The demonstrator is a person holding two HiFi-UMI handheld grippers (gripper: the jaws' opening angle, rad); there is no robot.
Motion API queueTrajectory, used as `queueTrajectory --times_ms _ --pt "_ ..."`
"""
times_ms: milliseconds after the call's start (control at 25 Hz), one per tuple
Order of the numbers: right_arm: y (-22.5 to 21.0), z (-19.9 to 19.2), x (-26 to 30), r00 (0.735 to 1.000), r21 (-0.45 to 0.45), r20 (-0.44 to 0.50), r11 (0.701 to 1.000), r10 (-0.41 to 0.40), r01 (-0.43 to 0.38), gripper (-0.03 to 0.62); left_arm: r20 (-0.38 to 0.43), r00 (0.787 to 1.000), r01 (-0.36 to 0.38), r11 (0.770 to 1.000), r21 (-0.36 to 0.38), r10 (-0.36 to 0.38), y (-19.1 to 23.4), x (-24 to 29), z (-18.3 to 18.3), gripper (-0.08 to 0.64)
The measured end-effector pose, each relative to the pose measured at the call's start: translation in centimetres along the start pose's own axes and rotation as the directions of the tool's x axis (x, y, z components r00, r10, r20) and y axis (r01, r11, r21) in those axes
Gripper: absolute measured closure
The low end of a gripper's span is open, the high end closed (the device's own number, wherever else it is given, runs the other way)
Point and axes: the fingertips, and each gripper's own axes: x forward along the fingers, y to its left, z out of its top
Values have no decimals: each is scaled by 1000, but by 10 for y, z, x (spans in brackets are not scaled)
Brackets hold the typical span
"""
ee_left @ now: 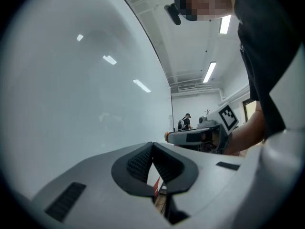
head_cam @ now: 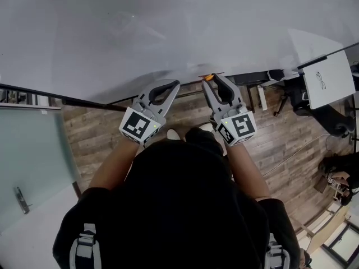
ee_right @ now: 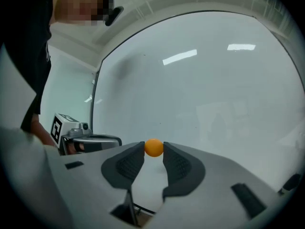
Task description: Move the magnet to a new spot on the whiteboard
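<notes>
The right gripper [ee_right: 154,150] is pinching the small round orange magnet [ee_right: 154,147] between the very tips of its jaws. The jaws are standing fairly wide, one pad pressing on each side of the magnet, which is sitting against the whiteboard [ee_right: 214,80] close to its lower edge. The left gripper [ee_left: 152,147] is hovering just beside the right one, pointing at the same board with its jaws closed together on nothing.

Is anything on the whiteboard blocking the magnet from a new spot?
Nothing visible does. The right gripper has the orange magnet pinched at its tips, the whiteboard around it is bare, and the left gripper, shut and empty, sits off to its side.
</notes>
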Motion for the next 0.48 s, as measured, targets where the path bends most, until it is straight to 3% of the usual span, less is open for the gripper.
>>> queueTrajectory --times_ms 160,480 --pt "19 11 -4 996 -12 42 997 76 -75 472 3 1000 -15 1000 2 15 0 -14 5 558" --pt "33 14 -8 990 -47 72 991 125 -122 472 0 997 -72 997 -2 72 5 -37 -3 558"
